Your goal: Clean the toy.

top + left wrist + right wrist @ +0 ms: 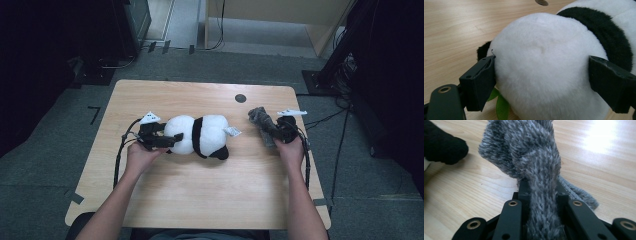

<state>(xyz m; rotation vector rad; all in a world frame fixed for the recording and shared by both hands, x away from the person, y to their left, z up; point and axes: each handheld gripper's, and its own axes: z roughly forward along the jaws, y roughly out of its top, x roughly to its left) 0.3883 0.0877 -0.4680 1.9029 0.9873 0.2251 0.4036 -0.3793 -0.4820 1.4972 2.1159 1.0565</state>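
Note:
A black-and-white panda plush lies on its side in the middle of the wooden table. My left gripper reaches in from the plush's left end. In the left gripper view its two black pads stand wide and press into the round white part of the panda plush from both sides. A green leaf peeks from under the plush. My right gripper is shut on a grey knitted cloth at the table's right. The grey knitted cloth bunches up beyond my right gripper.
A round dark hole is set in the table behind the plush. A white tag sticks out at the panda's right end, and a black paw lies near the cloth. Cables and dark stands line the floor around the table.

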